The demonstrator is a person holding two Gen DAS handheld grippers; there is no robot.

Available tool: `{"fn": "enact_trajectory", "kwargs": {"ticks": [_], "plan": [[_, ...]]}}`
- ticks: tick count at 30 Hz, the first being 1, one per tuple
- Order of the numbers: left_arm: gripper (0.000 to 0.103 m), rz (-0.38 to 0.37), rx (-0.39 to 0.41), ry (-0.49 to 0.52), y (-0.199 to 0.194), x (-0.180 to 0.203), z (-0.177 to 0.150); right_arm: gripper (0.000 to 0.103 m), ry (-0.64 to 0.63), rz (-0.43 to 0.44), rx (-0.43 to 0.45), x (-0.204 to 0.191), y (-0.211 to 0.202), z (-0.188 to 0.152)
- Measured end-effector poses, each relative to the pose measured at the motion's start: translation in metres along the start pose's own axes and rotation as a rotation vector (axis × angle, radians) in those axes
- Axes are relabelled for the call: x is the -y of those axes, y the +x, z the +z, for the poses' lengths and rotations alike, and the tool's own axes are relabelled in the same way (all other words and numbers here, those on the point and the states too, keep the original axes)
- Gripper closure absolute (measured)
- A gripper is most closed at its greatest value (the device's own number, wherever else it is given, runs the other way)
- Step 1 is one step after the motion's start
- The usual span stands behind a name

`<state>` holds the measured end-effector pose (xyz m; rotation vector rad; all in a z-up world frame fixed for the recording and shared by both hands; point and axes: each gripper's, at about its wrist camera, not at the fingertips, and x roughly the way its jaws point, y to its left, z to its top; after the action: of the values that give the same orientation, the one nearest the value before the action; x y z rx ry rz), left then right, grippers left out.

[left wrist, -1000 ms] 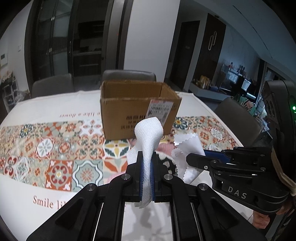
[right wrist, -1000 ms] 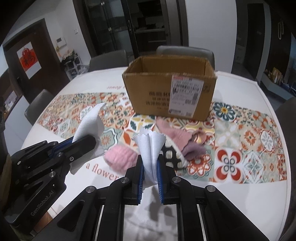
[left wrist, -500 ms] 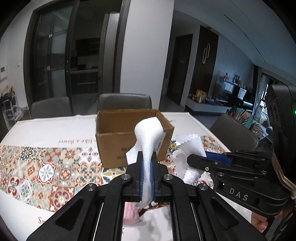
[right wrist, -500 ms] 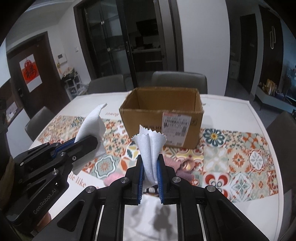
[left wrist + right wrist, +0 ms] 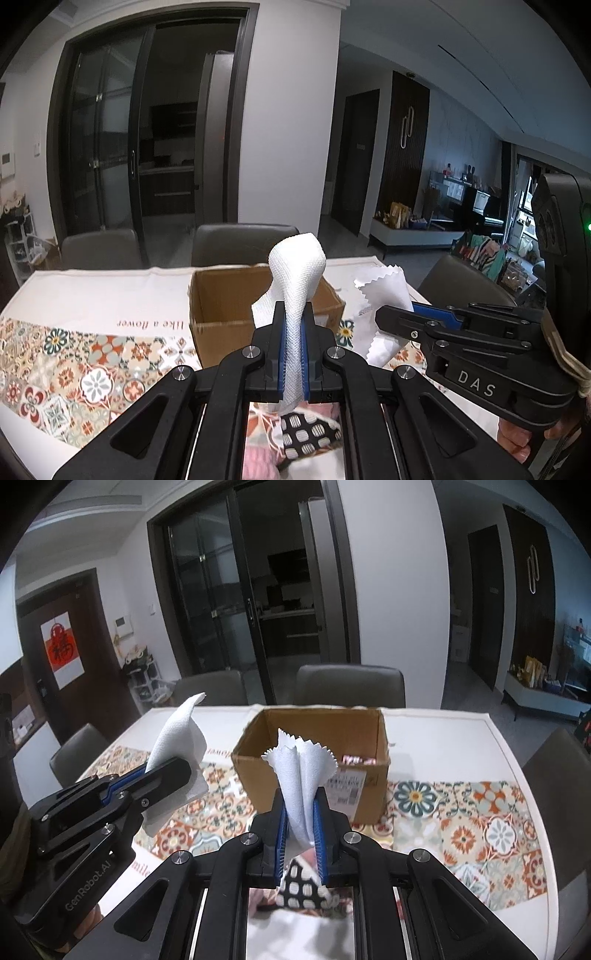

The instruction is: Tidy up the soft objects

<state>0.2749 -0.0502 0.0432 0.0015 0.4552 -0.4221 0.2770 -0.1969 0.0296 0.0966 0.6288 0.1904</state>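
My left gripper [image 5: 292,332] is shut on a white waffle-textured cloth [image 5: 295,273] that curls above its tips; it also shows in the right wrist view [image 5: 177,738]. My right gripper [image 5: 300,819] is shut on a white cloth with zigzag edges [image 5: 301,771], seen in the left wrist view [image 5: 384,291] too. Both are held up in the air in front of an open cardboard box [image 5: 314,738] [image 5: 221,295] on the table. A black-and-white patterned cloth [image 5: 301,888] [image 5: 308,434] and a pink fuzzy item [image 5: 258,461] lie on the table below the grippers.
The table has a white cloth with a band of colourful tile pattern [image 5: 480,812]. Grey chairs [image 5: 349,686] stand around it. Something pink [image 5: 356,759] lies inside the box. The two grippers are side by side, close together.
Both grippers have risen with their cloths and tilted up; the box now sits lower in view and its inside shows. The soft items on the table have dropped below the fingers.
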Motion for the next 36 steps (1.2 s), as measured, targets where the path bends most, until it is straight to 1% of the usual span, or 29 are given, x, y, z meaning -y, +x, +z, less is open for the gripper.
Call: {"fn": "enact_trajectory", "kwargs": {"ticks": [8, 20, 29, 36], "plan": [[0.095, 0.018, 0.044, 0.025, 0.011, -0.004, 0.021, 0.088, -0.009, -0.001, 0.046, 0.005, 0.007, 0.022], [0.095, 0.037, 0.071, 0.036, 0.042, -0.018, 0.045, 0.088, -0.028, 0.005, 0.088, 0.012, 0.031, 0.054], [0.095, 0.049, 0.055, 0.034, 0.072, -0.028, 0.049, 0.088, -0.045, 0.004, 0.083, 0.018, 0.058, 0.071], [0.095, 0.064, 0.017, 0.028, 0.104, -0.037, 0.049, 0.088, -0.051, 0.002, 0.056, 0.024, 0.087, 0.078]]}}
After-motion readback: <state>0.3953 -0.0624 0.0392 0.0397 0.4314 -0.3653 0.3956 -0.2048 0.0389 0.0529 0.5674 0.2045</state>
